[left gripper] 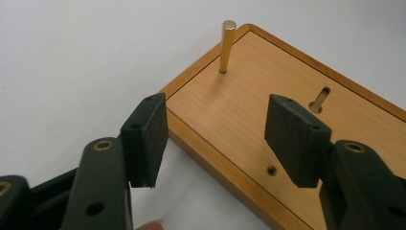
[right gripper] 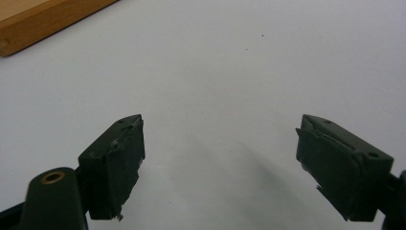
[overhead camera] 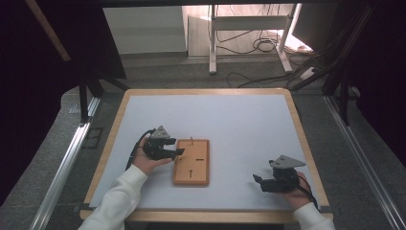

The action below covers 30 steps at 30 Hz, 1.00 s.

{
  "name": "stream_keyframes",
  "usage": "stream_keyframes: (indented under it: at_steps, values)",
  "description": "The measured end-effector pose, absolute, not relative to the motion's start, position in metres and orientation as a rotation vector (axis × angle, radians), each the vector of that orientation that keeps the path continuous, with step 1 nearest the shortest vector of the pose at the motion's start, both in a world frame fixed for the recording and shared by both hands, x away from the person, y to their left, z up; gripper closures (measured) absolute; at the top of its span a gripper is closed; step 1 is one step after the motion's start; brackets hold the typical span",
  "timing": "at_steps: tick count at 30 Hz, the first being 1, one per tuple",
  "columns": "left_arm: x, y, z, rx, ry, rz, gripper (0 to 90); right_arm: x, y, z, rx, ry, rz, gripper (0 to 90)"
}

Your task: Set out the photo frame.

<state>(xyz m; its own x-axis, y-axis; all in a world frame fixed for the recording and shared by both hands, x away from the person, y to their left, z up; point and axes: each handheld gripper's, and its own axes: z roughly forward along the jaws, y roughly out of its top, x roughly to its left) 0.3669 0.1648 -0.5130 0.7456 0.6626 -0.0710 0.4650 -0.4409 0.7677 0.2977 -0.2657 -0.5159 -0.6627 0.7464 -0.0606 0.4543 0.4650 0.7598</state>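
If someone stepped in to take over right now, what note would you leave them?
Left gripper: open, nothing between its jaws, at the wooden board's left edge.
Right gripper: open, holding nothing, over bare table mat to the board's right.
Done: one brass pin stands upright in a hole near the board's far corner.
Left: the board's slot and small hole look unfilled; I see no spare pins.

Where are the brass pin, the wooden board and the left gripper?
Brass pin [left gripper: 227,47], left gripper view: middle of its upright shaft.
Wooden board [overhead camera: 197,168], high view: bare top face near its middle.
Left gripper [left gripper: 218,141], left gripper view: midway between its open fingertips, nothing held.
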Motion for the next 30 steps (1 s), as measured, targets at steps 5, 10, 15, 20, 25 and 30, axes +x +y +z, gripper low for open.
stream_keyframes:
  at_steps: [5, 10, 15, 20, 25, 30]
  values:
    - [0.373, 0.153, -0.509, 2.128, 0.810, 0.304, 40.3, 0.298, -0.264, -0.515, 1.010, 2.330, 1.035, 17.0]
    - [0.383, 0.141, -0.511, 2.148, 0.779, 0.303, 40.3, 0.296, -0.260, -0.516, 0.999, 2.342, 1.034, 17.0]
    - [0.394, 0.132, -0.515, 2.158, 0.779, 0.293, 42.7, 0.296, -0.260, -0.516, 0.993, 2.346, 1.031, 17.0]
    - [0.401, 0.131, -0.519, 2.154, 0.768, 0.272, 50.5, 0.296, -0.260, -0.516, 0.996, 2.343, 1.036, 17.0]
    - [0.405, 0.130, -0.522, 2.151, 0.756, 0.262, 58.5, 0.296, -0.259, -0.516, 0.996, 2.348, 1.031, 17.0]
    - [0.409, 0.129, -0.522, 2.137, 0.751, 0.269, 67.6, 0.296, -0.256, -0.517, 0.993, 2.350, 1.036, 17.0]
